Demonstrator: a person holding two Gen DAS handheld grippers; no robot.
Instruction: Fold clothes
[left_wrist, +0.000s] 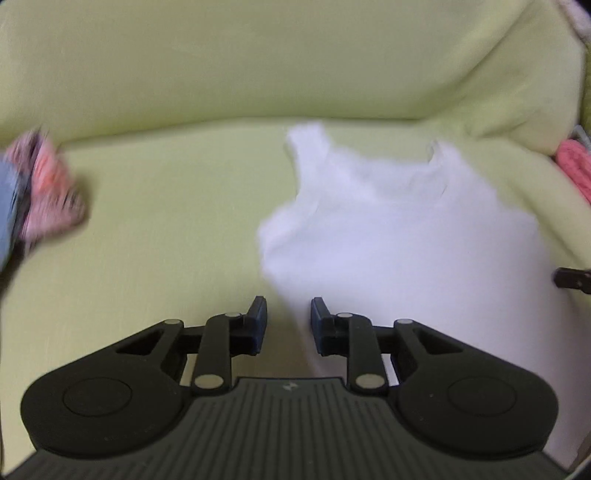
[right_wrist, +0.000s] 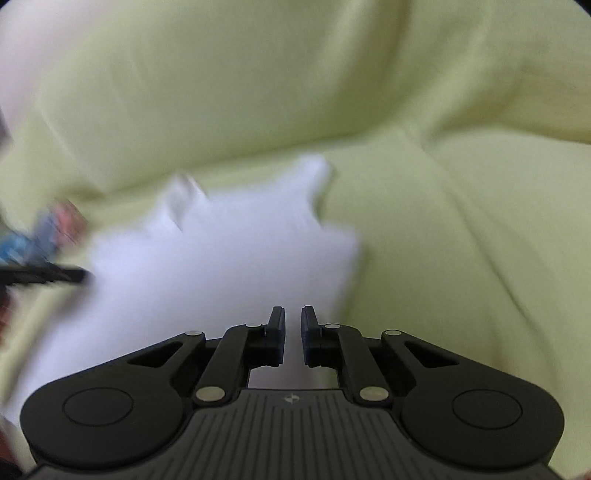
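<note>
While both views are motion-blurred, a white tank top is seen spread flat on the yellow-green sofa, straps far, hem near. Left gripper is spread at its left edge; right gripper, narrowly parted, empty, over its right hem.

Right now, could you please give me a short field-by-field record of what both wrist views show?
surface: yellow-green fabric sofa cover
garment: white sleeveless cotton top, lying spread on the seat, straps toward the backrest
left gripper: open, at the top's left edge, holding nothing
right gripper: narrowly open over the top's near right part, grip unclear
other clothes: pink patterned pile at far left; coral knit item at far right
image quality: motion-blurred
</note>
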